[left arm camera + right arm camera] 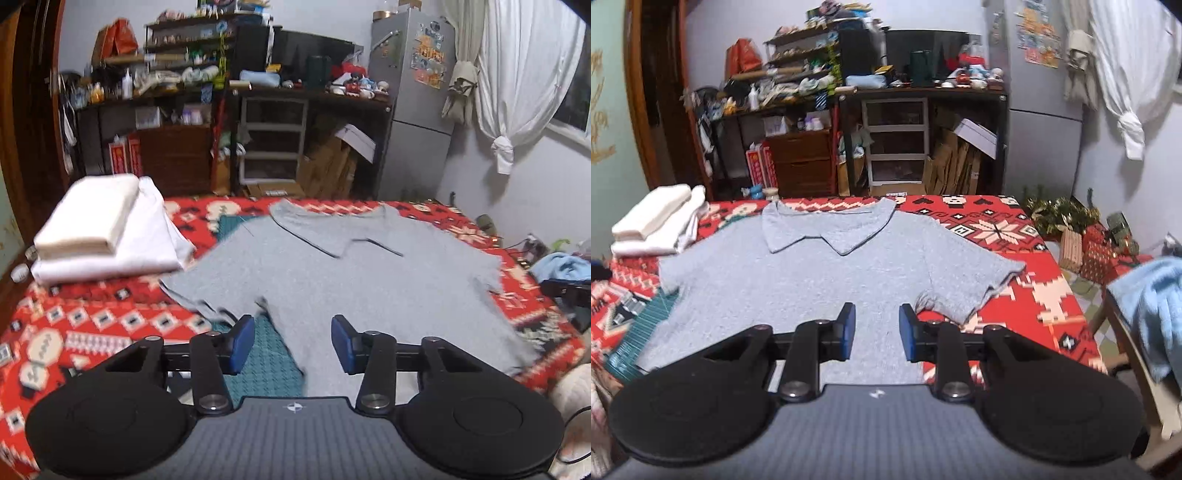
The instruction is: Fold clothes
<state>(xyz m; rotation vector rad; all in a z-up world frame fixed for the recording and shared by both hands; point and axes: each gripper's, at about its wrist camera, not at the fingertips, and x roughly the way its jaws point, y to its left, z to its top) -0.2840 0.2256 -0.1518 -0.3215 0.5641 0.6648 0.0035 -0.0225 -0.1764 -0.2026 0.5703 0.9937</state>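
Cluttered shelves (798, 74) backed a bed under a red patterned blanket (1015, 236), where a grey polo shirt (820, 273) lay spread flat beside folded white laundry (107, 236). Both the left gripper (293, 341) and right gripper (876, 330) hovered empty, jaws apart. A single-layer pinch risked dragging the shirt askew.

Shirt (820, 273) flat on blanket (1015, 236); folded stack (657, 225) left.

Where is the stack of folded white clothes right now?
The folded white stack sits at the far left of the red patterned blanket in both wrist views, just left of the spread grey polo shirt, near its left sleeve.
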